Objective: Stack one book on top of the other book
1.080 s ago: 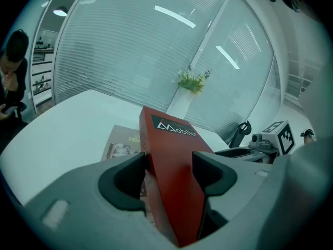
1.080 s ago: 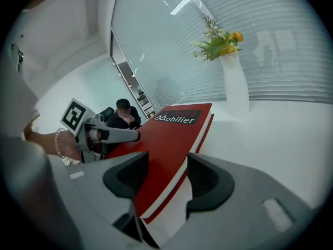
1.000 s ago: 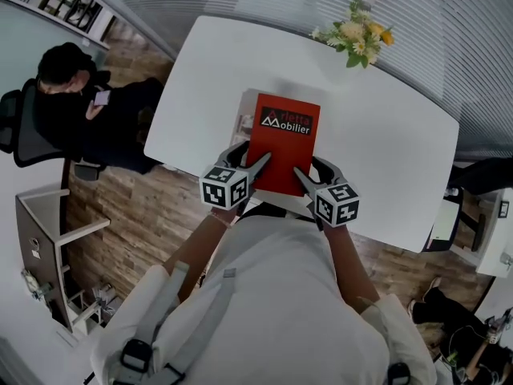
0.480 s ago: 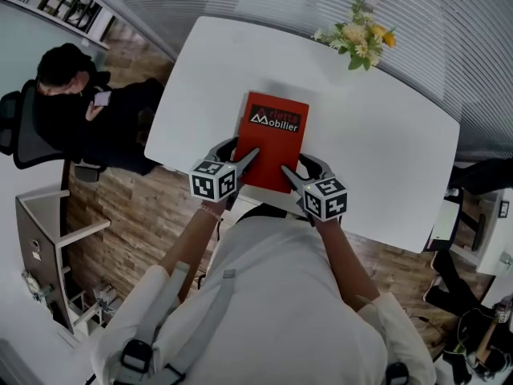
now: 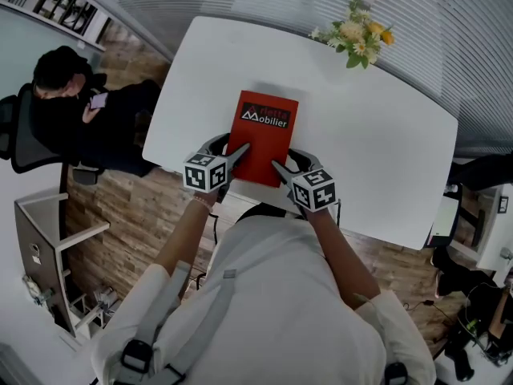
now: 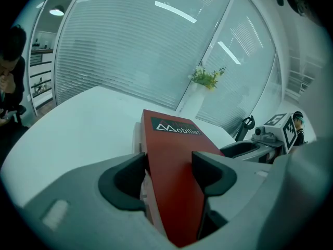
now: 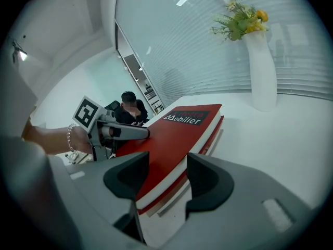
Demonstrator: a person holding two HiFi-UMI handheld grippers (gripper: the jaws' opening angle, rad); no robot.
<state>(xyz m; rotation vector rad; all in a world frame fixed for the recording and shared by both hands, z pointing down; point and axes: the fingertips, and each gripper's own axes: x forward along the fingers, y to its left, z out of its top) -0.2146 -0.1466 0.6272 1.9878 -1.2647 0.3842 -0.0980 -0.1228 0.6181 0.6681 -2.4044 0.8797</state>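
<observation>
A red book (image 5: 262,137) with white lettering lies on the white table (image 5: 377,151), near its front edge. My left gripper (image 5: 239,149) is shut on the book's near left corner and my right gripper (image 5: 277,166) on its near right corner. In the left gripper view the red book (image 6: 174,139) fills the gap of the left gripper (image 6: 169,165), pads against it. In the right gripper view the right gripper (image 7: 167,172) straddles the red book (image 7: 177,129). A pale second book (image 7: 179,196) shows just beneath it, almost wholly covered.
A white vase of flowers (image 5: 358,32) stands at the table's far right. A seated person in dark clothes (image 5: 72,111) is off the table's left side on the wooden floor. Bare table surface lies right of and beyond the book.
Both grippers carried the red book left and farther onto the table. The pale book that showed at its left edge is now covered by it.
</observation>
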